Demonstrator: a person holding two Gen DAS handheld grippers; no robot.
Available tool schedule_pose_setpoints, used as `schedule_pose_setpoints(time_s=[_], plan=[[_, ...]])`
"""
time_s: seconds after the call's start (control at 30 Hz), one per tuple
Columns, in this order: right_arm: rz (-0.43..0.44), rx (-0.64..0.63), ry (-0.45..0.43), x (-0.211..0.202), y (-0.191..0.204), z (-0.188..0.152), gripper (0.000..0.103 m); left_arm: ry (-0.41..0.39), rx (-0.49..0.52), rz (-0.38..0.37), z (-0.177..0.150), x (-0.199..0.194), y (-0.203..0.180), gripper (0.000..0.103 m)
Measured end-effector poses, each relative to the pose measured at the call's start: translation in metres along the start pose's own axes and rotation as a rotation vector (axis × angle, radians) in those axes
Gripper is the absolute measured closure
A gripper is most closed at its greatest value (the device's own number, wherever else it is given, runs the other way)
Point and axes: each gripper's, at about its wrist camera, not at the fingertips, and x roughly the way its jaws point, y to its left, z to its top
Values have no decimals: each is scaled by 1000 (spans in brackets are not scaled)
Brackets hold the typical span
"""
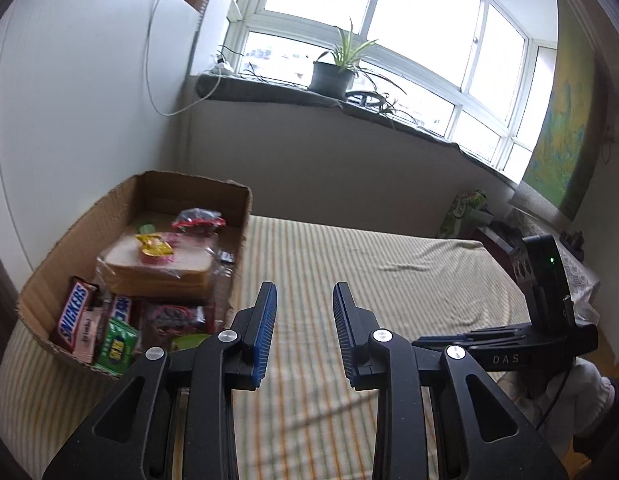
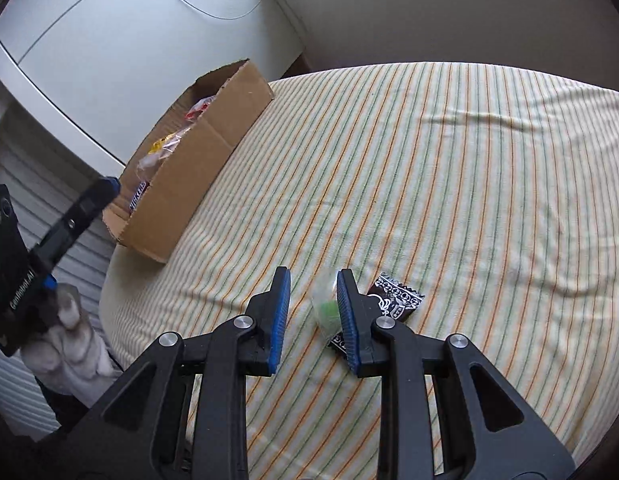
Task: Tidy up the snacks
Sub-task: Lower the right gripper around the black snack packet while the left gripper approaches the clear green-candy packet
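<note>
black snack packet [image 2: 393, 300] partly behind right gripper's fingers [image 2: 351, 316], clear wrapper [image 2: 325, 304] blurred, contents unclear

Black gripper [image 2: 313, 280], blue ribbed pads [image 2: 280, 312], silver screws

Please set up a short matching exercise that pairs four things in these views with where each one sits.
Things:
1. brown Snickers bar
2. clear-bagged sliced white bread
3. black patterned candy wrapper
4. dark potted green plant

Places:
A. on the windowsill
B. loose on the striped bedsheet
C. near end of the brown cardboard box
D. middle of the box, under a yellow packet

Pairs: 1-C, 2-D, 3-B, 4-A
</note>
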Motion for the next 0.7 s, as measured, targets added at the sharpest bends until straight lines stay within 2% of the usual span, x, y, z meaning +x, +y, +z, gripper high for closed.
schedule_pose_setpoints(time_s=[0.17,0.23,0.37,0.6,0.7], plan=[[-14,7,32,11,2,2,78,45,-11,-15,-8,10,-4,76],[10,8,43,16,6,-3,78,51,-5,-19,-10,11,-6,76],[17,20,22,15,12,-7,78,69,1,-38,-12,13,-9,76],[-130,82,-62,-16,-13,-12,78,147,13,-127,-26,24,-27,76],[-146,103,-57,-20,-23,-14,78,202,18,-192,-35,29,-39,76]])
